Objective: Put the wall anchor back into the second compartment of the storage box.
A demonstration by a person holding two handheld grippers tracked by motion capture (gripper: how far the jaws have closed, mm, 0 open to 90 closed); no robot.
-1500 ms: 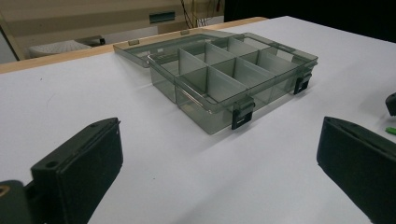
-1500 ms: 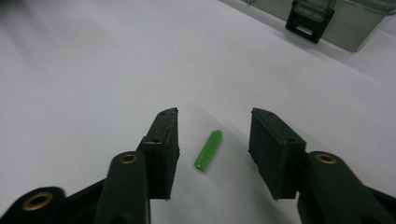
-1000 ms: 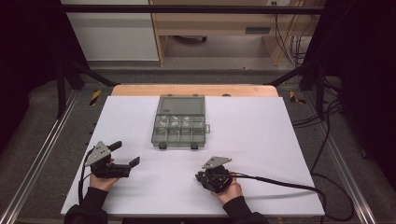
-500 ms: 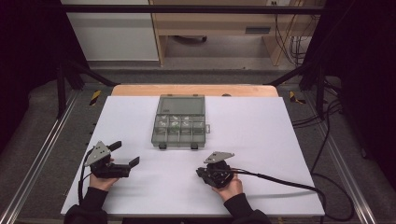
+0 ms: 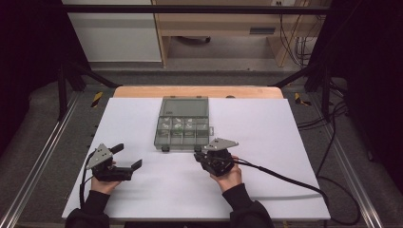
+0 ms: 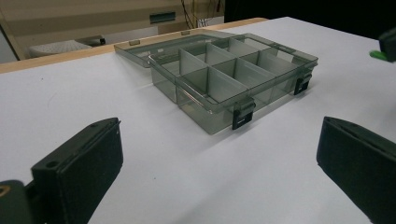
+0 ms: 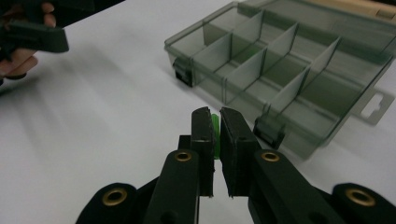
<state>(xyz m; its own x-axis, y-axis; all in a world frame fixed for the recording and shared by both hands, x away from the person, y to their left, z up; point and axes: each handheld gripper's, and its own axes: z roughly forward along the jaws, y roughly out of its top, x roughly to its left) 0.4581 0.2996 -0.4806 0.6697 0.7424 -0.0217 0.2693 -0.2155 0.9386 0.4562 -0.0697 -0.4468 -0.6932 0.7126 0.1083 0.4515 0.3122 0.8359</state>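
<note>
- Right tongs (image 7: 216,122) are pinched down on a small green piece (image 7: 215,125), which peeks out between the two black jaws near their tips; what the piece is cannot be told.
- From the high view, those right tongs (image 5: 202,153) sit low over the white tabletop (image 5: 285,137), just beside the near right corner of the organizer box (image 5: 183,127), with the hand (image 5: 228,176) behind them and a black cable (image 5: 285,178) trailing off to the right.
- Left tongs (image 6: 219,158) are spread wide, nothing between the jaws, bare tabletop under the gap.
- In the high view the left tongs (image 5: 129,156) hang near the tabletop's left front, well apart from the box, jaws aimed toward the middle.
- The box is a smoky, see-through plastic compartment case, lid (image 5: 185,106) swung open and lying flat behind it, toward the far edge.
- Dividers split it into two rows of small cells; a few pale bits lie in the far row, too small to name.
- Two dark latches (image 6: 243,119) hang on its near wall.
- The box sits in the middle of the tabletop, slightly toward the far side.
</note>
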